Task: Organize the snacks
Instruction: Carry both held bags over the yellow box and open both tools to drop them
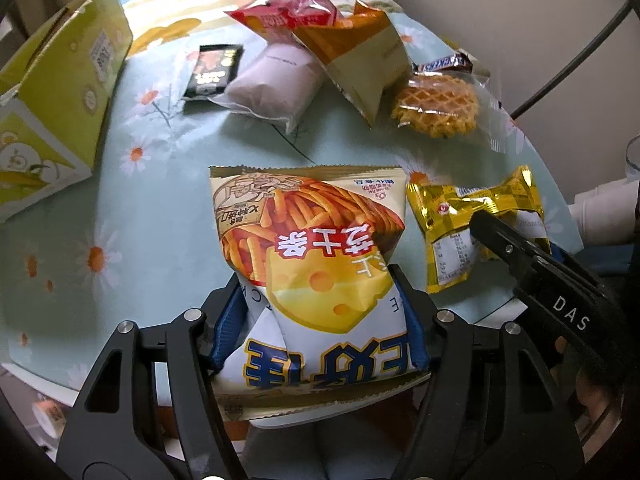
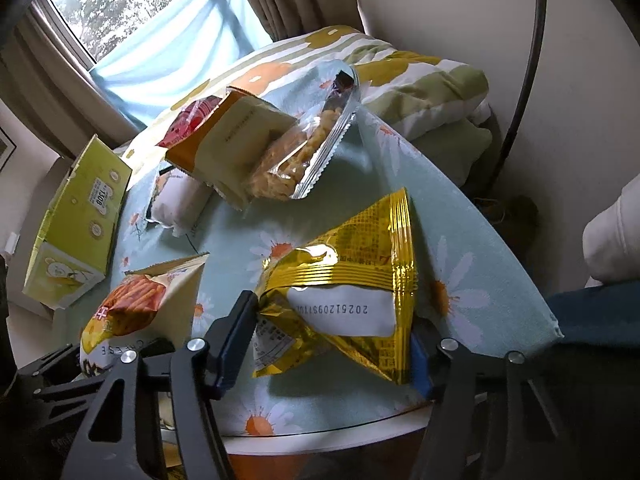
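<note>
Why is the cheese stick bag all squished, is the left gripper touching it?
Touching. In the left wrist view, the left gripper has its blue pads pressed into both sides of the cheese stick bag, pinching it narrow there.

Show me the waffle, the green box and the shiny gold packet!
waffle (image 1: 436, 110): left wrist view, middle of the golden grid inside its clear wrapper.
green box (image 1: 60, 92): left wrist view, its long side panel.
gold packet (image 2: 360, 264): right wrist view, ribbed gold foil above the white date patch.
</note>
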Demonstrator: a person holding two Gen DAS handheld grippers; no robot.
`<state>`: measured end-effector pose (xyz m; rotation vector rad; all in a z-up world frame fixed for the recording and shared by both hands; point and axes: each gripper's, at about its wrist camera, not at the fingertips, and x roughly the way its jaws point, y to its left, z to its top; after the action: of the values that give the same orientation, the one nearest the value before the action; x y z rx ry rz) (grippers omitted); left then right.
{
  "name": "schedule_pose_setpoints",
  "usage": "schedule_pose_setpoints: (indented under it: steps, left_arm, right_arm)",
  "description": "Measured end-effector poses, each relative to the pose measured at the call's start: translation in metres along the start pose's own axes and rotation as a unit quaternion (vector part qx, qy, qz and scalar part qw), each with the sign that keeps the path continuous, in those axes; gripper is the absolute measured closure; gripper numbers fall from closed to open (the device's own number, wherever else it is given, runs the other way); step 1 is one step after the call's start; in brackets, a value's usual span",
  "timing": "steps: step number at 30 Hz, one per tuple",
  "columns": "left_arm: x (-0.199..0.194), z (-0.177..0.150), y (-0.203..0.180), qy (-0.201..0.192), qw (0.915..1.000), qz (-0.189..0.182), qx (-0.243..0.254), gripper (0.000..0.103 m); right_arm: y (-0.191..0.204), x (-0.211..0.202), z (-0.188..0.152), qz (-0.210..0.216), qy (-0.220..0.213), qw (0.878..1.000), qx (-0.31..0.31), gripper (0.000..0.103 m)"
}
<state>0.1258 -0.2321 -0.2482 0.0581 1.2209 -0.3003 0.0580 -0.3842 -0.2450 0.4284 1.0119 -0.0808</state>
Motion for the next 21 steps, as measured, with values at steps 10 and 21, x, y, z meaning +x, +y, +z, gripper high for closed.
schedule_pose_setpoints:
  steps: [10,21]
  left_arm:
    - [-0.024,-0.004,0.011,-0.025,0.9996,-0.002,-0.010,0.042]
    - [-0.087,0.002,0.028,-0.087,0.9959,0.004,-0.026,0.042]
  right_arm:
    - [0.012,-0.015,0.000,0.024,-0.005,1.000,-0.008,0.057]
    - [0.046,-0.061,0.012,0.062,-0.042,0.996,-0.044,0.057]
